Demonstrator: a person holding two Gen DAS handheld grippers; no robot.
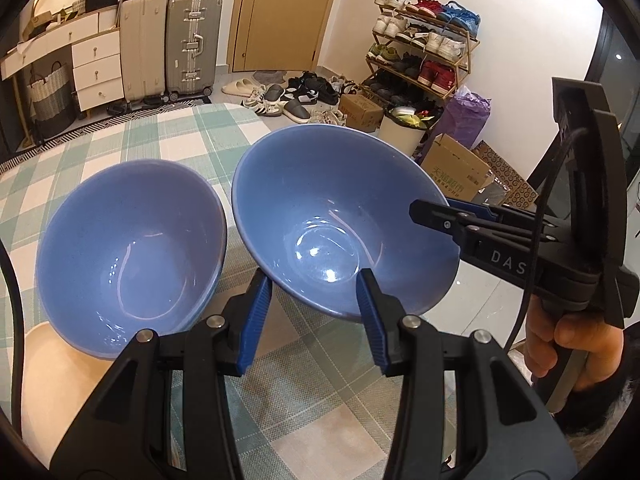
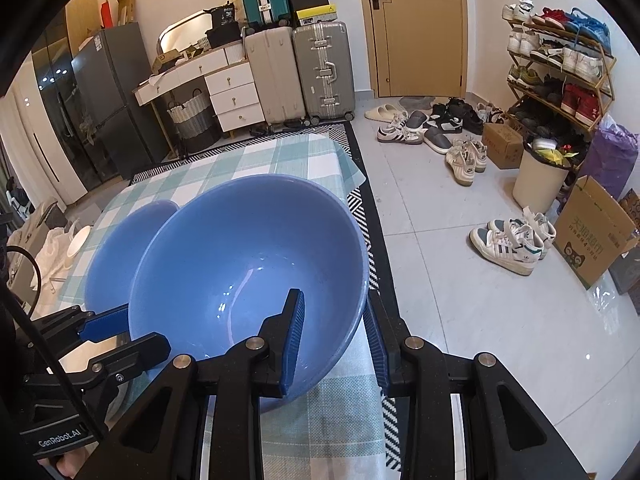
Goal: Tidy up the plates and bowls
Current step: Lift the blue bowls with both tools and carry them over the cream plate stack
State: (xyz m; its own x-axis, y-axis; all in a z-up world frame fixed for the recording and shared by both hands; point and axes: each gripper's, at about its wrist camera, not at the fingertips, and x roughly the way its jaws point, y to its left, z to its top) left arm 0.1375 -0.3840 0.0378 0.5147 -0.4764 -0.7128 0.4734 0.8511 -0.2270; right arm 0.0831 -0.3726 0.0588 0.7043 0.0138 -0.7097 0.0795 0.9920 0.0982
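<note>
Two blue bowls sit on a green checked tablecloth [image 1: 168,140]. The right bowl [image 1: 340,216] is tilted, and its rim lies between the fingers of my right gripper [image 2: 336,332], one finger inside and one outside; the gripper also shows in the left wrist view [image 1: 436,208]. The same bowl fills the right wrist view [image 2: 248,264]. The left bowl [image 1: 132,256] sits beside it, seen behind it in the right wrist view [image 2: 116,252]. My left gripper [image 1: 316,304] is open at the right bowl's near rim, one finger on each side of the rim.
A pale plate [image 1: 52,364] lies under the left bowl at the table's near left. The table edge [image 2: 360,184] drops to a tiled floor with shoes [image 2: 512,240], a bin [image 2: 540,180], cardboard boxes and a shoe rack on the right. Suitcases stand at the back.
</note>
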